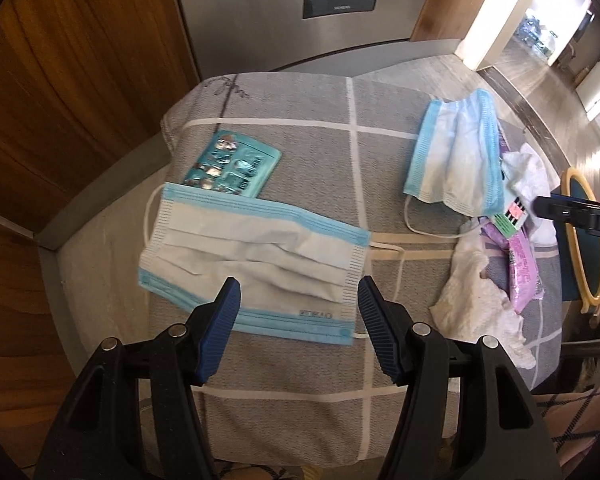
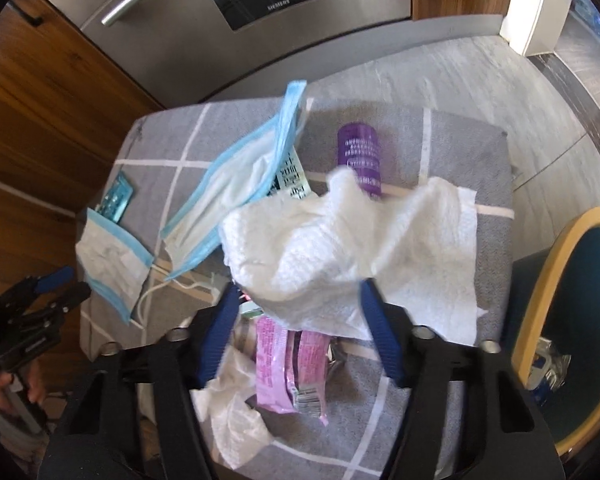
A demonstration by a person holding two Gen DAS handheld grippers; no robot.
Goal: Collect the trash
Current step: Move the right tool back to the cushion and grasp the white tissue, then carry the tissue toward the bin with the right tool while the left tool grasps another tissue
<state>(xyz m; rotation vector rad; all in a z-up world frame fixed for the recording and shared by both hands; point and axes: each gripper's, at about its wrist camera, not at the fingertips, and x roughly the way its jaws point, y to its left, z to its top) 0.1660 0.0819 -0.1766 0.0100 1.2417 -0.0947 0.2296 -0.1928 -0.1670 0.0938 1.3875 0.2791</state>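
Left wrist view: looks steeply down over the left tool (image 1: 299, 284), jaws about half apart, nothing gripped, pads clear of everything. Finds the flat face mask (image 1: 256, 240) straight ahead at 12 o'clock on the cloth-covered worktop (image 1: 300, 120), its near edge showing between the two tips. Long axis from 9 to 3 o'clock, sloping slightly toward 4, so nearly in line with the way the jaws close. Probably calls for a straight drop and a pinch that bunches the fabric, or a quarter roll to close across the short side. Blister pack (image 1: 232, 168) at 11 o'clock, touching the mask's far edge, likely to get dragged along. Second mask (image 1: 456, 152) at 2 o'clock, well apart, nearer the other hand.

Right wrist view: shows the right tool (image 2: 298, 290) also about half apart, astride the crumpled paper towel (image 2: 340, 248), which bulges between the tips toward 12 o'clock. Cannot tell whether the pads touch it yet; no firm hold visible. Pink wrapper (image 2: 288, 360) partly under the towel at 6 o'clock, purple tube (image 2: 360, 156) beyond at 12. Yellow-rimmed bin (image 2: 548, 264) at 3 o'clock, beside the worktop, closer to the right hand than to the left.
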